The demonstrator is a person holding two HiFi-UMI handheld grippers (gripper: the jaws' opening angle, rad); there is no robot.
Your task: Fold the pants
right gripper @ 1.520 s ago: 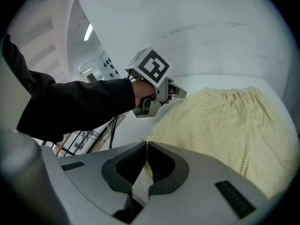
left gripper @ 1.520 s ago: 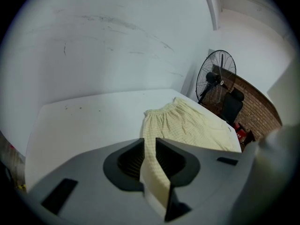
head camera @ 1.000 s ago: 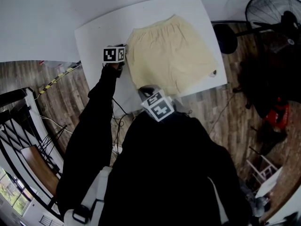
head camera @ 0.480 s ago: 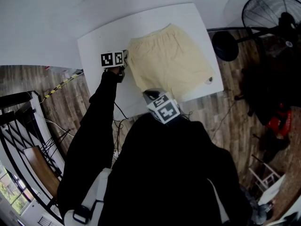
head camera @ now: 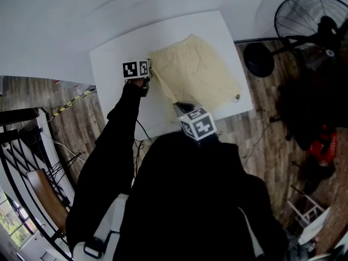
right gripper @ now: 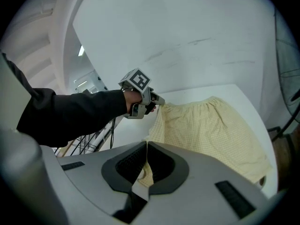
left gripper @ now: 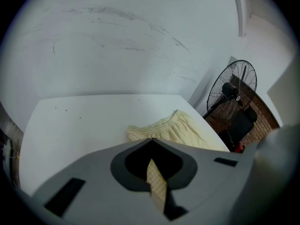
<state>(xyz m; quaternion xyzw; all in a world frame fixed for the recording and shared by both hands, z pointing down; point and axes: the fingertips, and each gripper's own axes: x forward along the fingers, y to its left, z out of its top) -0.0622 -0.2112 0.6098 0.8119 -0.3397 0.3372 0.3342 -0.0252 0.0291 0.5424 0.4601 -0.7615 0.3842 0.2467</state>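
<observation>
Cloth slipping out of a pinch is your main risk. Nearest you, just below the middle of the head view, your right gripper (head camera: pixel 184 107) has its jaws pressed together on the near left corner of the pants (head camera: pixel 198 75). Only a thin strip of yellow fabric shows between them, so a sharp tug could pull it free. Further up and left of centre, your left gripper (head camera: pixel 149 69) is clamped the same way on the waistband corner, again by a narrow bite.

The left edge of the pants hangs raised between your two grips. The rest lies flat on the right half of the table (head camera: pixel 111 64). If one hand leads the other as you carry that edge across, the fold will likely land skewed. If you pull hard toward the right of the frame, the whole garment may slide with you. Its far hem lies close to the table's right edge, so it could spill over.

The tabletop is white, smooth and bare on its left side, and it probably offers little grip to hold the cloth. Around it is a wooden floor (head camera: pixel 261 140), with cables (head camera: pixel 137 130) trailing below the near edge. A standing fan (head camera: pixel 307 18) is at the upper right, and a white wall (head camera: pixel 54 15) runs across the top.
</observation>
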